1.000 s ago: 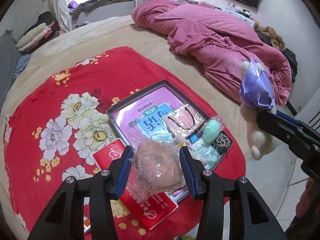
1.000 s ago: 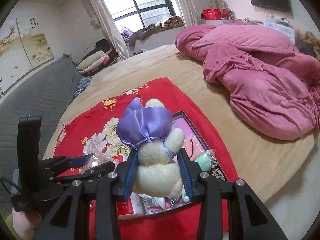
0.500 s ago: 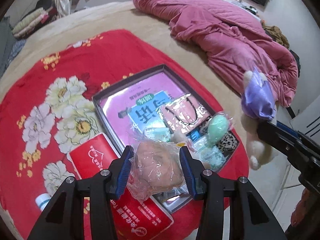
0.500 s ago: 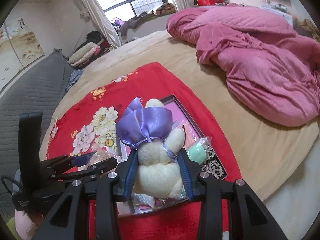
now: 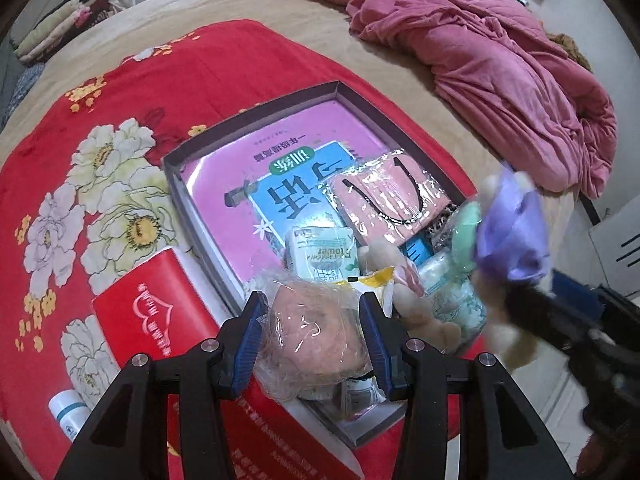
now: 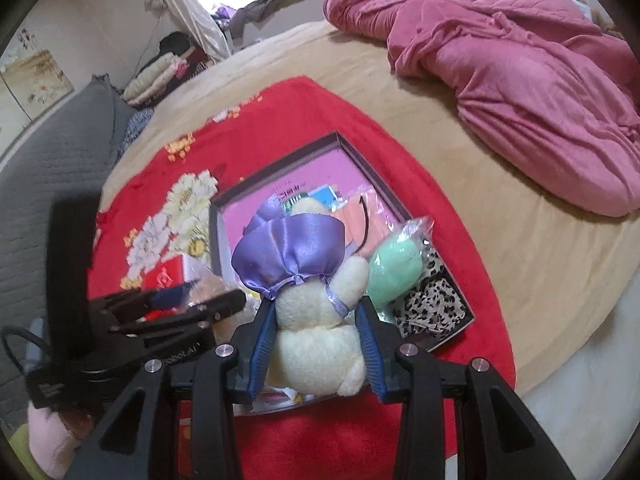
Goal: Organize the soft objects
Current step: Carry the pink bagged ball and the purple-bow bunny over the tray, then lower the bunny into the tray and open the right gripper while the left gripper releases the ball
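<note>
A cream plush toy (image 6: 320, 344) in a purple satin cap was clamped in the right claw (image 6: 318, 348) above the gray box (image 6: 276, 168) on the bed. The left claw (image 5: 316, 344) was clamped on a plastic-wrapped peach plush (image 5: 316, 332) over the box's near corner. Judging by this, both were mid-placement; next, each needed lowering into free space, then releasing.

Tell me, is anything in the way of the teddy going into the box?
Nothing stands between them: the right tool holds the teddy in open air above the box. The near end of the box is crowded, though, with a green toy and leopard cloth. The far pink part looks free.
</note>
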Demonstrator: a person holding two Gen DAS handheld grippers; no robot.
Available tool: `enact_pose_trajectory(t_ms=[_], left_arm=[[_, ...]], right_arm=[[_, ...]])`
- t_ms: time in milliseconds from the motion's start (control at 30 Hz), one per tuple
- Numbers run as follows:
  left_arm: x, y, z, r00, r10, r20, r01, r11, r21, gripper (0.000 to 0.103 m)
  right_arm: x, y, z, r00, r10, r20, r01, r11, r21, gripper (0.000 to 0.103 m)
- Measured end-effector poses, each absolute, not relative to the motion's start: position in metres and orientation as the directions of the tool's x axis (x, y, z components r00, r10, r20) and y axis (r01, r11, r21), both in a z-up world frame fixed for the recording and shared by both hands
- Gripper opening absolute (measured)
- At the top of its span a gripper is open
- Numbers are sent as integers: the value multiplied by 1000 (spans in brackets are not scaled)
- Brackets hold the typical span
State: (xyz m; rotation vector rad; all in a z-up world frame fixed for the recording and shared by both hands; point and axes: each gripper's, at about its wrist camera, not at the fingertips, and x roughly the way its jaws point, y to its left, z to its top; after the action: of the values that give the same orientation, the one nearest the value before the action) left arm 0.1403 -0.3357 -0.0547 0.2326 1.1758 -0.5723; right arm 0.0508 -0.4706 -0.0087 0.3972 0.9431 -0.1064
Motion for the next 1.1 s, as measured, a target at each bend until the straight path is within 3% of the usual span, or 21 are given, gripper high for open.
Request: enact_pose_trajectory(t_ms=[900,967,1100], left_arm=[[166,-353,-61,240,-346,-907,551,818,-167,51],[167,-351,-62,234,-343,-910,547,820,-169,53],[171,-340,-63,225,-344,-912,525,831,-184,57]], right_arm=[[79,-472,-57,490,-4,-872,294,942,161,43],[79,-469,-55,495,-11,-869,283,947,150,45],[76,-461,-47,523,-13,-852,245,960,135,61]])
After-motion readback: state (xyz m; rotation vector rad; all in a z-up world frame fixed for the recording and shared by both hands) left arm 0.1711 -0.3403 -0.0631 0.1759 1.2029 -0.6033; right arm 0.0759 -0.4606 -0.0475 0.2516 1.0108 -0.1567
